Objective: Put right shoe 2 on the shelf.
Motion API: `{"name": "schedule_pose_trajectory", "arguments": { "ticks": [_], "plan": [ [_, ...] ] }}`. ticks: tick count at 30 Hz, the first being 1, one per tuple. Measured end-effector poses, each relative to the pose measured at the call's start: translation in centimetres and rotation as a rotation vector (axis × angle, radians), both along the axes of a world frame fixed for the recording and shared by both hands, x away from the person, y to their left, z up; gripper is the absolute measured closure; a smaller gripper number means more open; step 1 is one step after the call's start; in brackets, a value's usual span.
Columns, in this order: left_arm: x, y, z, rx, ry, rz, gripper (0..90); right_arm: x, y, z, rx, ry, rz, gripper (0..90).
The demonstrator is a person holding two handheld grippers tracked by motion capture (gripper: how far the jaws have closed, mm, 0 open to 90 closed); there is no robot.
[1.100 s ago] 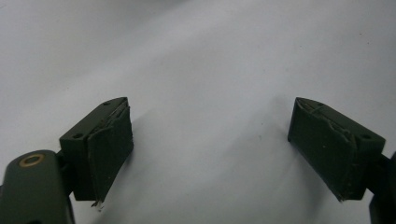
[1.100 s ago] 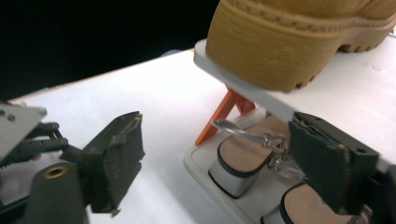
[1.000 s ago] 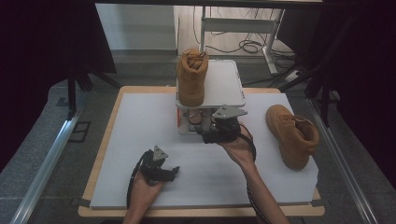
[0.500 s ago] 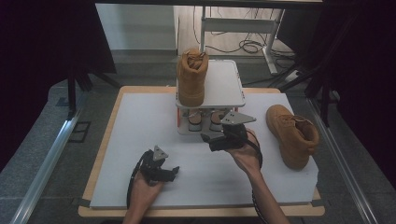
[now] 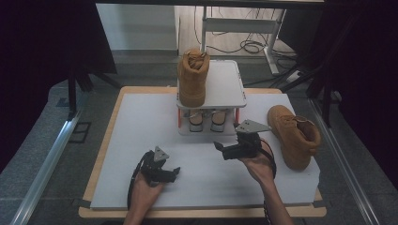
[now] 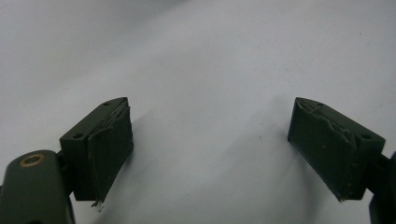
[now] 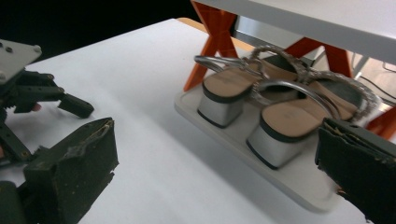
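- Right gripper (image 5: 224,147) hangs over the white board in front of the rack, jaws wide with nothing between them; they have just been opening.
- Through those jaws the right gripper view looks straight at the sandals (image 7: 280,112), a pair with block heels, lying on the rack's lower tray (image 7: 299,186), heels toward the gripper.
- Left gripper (image 5: 170,172) rests low on the board (image 5: 141,122) near the front edge, jaws also wide, only bare white surface between them.
- Handling, as I judge it: each sandal looks light, with a stiff sole and a hard, smooth silver heel that could slip in the pads. The thin beaded straps look delicate and floppy, a poor place to pinch.
- Best hold is likely across the heel block or the sole edge just ahead of it, where the pads meet flat, firm sides.
- The upper shelf sits close above the pair, so a sandal would have to come out level, toward the gripper.
- Rack (image 5: 211,101): top shelf carries one boot (image 5: 192,77) on its left half, the right half bare; lower tray holds both sandals side by side.
- A second boot (image 5: 293,136) lies on the board to the right of the rack, just beyond the right hand.
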State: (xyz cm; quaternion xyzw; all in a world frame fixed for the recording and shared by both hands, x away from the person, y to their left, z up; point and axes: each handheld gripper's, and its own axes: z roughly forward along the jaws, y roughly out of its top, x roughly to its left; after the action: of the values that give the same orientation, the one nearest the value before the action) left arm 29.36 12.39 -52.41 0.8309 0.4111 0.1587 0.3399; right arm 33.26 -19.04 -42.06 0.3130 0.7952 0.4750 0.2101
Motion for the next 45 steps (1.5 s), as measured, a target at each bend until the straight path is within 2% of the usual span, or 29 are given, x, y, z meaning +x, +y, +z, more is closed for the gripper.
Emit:
{"name": "schedule_pose_trajectory", "arguments": {
  "ticks": [7,12,22,26,34,41,45],
  "plan": [
    [0.0,0.0,0.0,0.001,0.001,-0.001,14.0,-1.2,-2.0,-0.8,0.044,-0.016,-0.056,0.0],
    [0.0,0.0,0.0,0.0,0.002,0.001,14.0,-1.7,-2.9,-1.4,0.027,-0.012,-0.077,0.0],
    [0.0,0.0,0.0,0.0,-0.001,0.0,14.0,-2.8,-4.5,-1.8,-0.004,-0.003,-0.127,0.0],
    [0.0,0.0,0.0,-0.001,0.0,0.002,14.0,-3.3,-5.0,-1.9,0.017,0.016,-0.143,0.0],
    [0.0,0.0,0.0,0.003,0.001,-0.001,14.0,-4.4,-6.4,-2.1,0.028,0.0,-0.162,0.0],
    [0.0,0.0,0.0,0.002,0.0,-0.001,14.0,-5.2,-8.1,-2.9,0.075,0.014,-0.201,0.0],
    [0.0,0.0,0.0,0.002,0.0,-0.001,14.0,-5.9,-9.2,-3.2,0.066,0.013,-0.245,0.0]
  ]
}}
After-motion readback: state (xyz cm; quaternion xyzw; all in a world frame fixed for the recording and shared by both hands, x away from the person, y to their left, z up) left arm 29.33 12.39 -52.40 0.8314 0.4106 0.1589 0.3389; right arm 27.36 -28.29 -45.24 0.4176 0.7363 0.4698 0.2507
